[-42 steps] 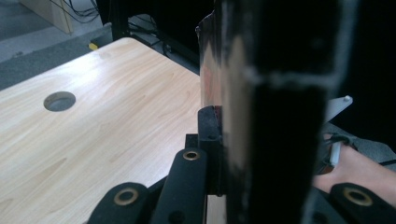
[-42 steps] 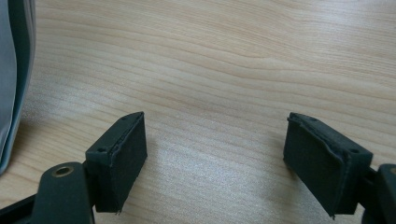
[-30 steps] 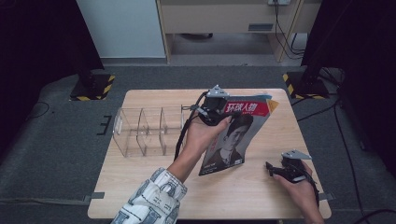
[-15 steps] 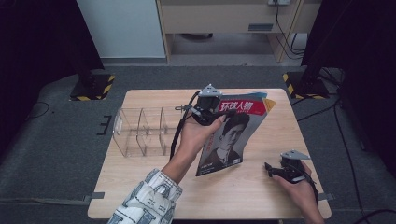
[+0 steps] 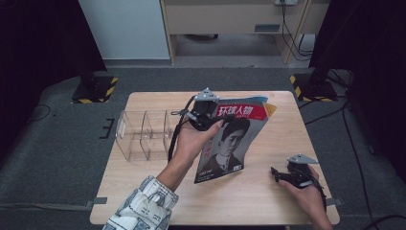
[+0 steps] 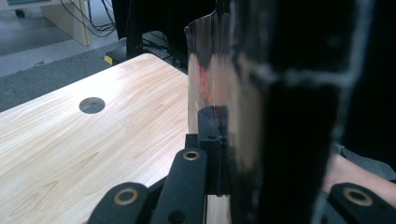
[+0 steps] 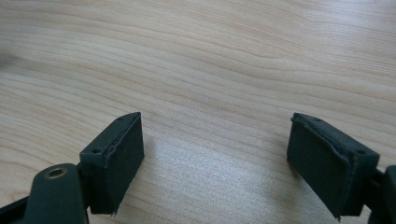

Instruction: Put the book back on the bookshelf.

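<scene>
The left gripper (image 5: pixel 210 112) has its jaws clenched on the top edge of a magazine (image 5: pixel 229 141), near the upper left corner of the cover. In the left gripper view the thin glossy sheets (image 6: pixel 212 93) stand pinched between the two black jaws, with the blurred cover rising close to the lens on the right. The left hand (image 5: pixel 194 139) carries the gripper above the middle of the desk (image 5: pixel 143 191).

The magazine hangs lifted and tilted, its top edge high and its lower corner down near the desk. The cover shows a red title band with white characters across the top and a dark portrait of a person in a suit below it.

The right gripper (image 5: pixel 280 175) rests low on the desk near the front right corner, well apart from the magazine. Its jaws are released, standing wide with only bare wood (image 7: pixel 210 93) between the pads.

A clear plastic organiser (image 5: pixel 143 134) with dividers stands on the desk to the left of the magazine.
</scene>
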Demonstrator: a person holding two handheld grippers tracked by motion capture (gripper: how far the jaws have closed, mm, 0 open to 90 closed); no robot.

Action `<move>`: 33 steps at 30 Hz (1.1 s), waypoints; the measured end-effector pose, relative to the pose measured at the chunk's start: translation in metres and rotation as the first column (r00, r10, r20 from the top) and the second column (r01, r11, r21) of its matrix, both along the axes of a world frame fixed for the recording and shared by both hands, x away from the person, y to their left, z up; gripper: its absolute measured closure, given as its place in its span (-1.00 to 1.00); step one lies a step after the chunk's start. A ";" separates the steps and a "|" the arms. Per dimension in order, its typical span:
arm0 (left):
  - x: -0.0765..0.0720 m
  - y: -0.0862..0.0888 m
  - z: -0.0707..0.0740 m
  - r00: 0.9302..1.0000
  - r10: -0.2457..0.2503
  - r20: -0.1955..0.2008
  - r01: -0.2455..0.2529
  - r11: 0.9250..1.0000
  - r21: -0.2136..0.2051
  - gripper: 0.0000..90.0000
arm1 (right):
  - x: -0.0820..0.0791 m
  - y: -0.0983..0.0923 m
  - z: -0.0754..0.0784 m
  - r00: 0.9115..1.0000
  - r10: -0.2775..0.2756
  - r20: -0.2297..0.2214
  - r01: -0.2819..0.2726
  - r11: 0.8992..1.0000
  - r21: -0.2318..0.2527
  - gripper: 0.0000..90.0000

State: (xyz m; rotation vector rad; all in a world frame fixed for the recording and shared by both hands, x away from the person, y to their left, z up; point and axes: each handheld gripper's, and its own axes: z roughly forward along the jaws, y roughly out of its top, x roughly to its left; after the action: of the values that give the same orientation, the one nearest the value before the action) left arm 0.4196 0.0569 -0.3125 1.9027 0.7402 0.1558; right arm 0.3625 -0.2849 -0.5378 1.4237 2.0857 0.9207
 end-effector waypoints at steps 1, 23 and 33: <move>0.000 0.002 0.000 1.000 0.003 0.001 -0.003 1.000 0.000 0.92 | 0.000 0.000 0.000 1.000 0.000 -0.002 0.000 1.000 0.001 -0.57; -0.009 0.019 -0.004 1.000 0.004 -0.002 -0.004 1.000 -0.003 0.92 | -0.001 0.002 0.000 1.000 0.010 -0.004 -0.010 1.000 0.007 -0.57; -0.014 0.027 -0.005 1.000 0.009 -0.002 -0.009 1.000 -0.017 0.92 | -0.001 0.002 0.000 1.000 0.017 -0.006 -0.017 1.000 0.002 -0.57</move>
State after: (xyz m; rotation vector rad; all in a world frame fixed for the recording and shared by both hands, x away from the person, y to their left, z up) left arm 0.4055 0.0841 -0.3170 1.8838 0.7489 0.1527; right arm 0.3617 -0.2826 -0.5375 1.4137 2.1047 0.9259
